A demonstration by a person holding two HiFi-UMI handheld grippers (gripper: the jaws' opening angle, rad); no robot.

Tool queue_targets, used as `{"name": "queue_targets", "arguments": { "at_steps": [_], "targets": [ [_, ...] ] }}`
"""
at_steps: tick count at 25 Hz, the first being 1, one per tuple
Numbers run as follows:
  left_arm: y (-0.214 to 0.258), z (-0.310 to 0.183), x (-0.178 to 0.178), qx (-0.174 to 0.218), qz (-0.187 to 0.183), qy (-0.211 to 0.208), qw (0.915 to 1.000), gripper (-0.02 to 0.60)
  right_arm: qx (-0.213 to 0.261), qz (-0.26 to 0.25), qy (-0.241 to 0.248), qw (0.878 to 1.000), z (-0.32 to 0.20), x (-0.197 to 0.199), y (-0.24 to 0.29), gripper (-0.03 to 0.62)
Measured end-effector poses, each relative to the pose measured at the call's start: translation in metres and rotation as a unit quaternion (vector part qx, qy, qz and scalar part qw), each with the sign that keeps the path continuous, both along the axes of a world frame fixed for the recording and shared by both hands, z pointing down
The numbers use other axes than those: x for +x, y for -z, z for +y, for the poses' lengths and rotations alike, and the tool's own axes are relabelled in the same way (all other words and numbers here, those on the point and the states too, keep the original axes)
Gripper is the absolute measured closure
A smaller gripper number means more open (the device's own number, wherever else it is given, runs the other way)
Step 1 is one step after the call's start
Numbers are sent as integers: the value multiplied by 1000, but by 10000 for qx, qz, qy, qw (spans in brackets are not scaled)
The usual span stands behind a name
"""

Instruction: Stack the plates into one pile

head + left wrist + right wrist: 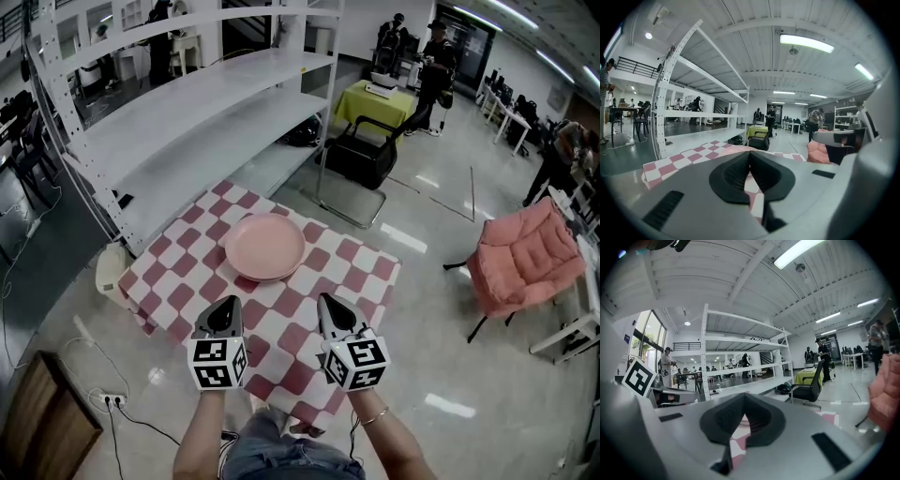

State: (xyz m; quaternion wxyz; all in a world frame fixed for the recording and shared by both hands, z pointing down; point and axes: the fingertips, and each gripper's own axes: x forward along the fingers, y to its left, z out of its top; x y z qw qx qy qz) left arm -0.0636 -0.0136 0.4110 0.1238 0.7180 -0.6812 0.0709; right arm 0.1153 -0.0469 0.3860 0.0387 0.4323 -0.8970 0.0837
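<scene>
The left gripper (229, 303) hovers with its jaws pressed together, holding nothing. The pink plates (265, 246) sit piled on the checkered table (370, 272), ahead of both jaw tips, roughly midway between them and touching neither. The right gripper (327, 300) is likewise closed and empty.

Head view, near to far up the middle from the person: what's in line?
Left claw and right claw side by side, both shut and empty → pink plates on the checked cloth → black chair → yellow table.
</scene>
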Motion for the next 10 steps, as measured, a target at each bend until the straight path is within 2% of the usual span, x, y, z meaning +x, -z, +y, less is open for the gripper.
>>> {"name": "queue_targets", "arguments": {
  "at_steps": [10],
  "targets": [
    [3,22,10,44,-27,33,10000,566,105,-62,40,9999,25,12,3,585]
  ]
}}
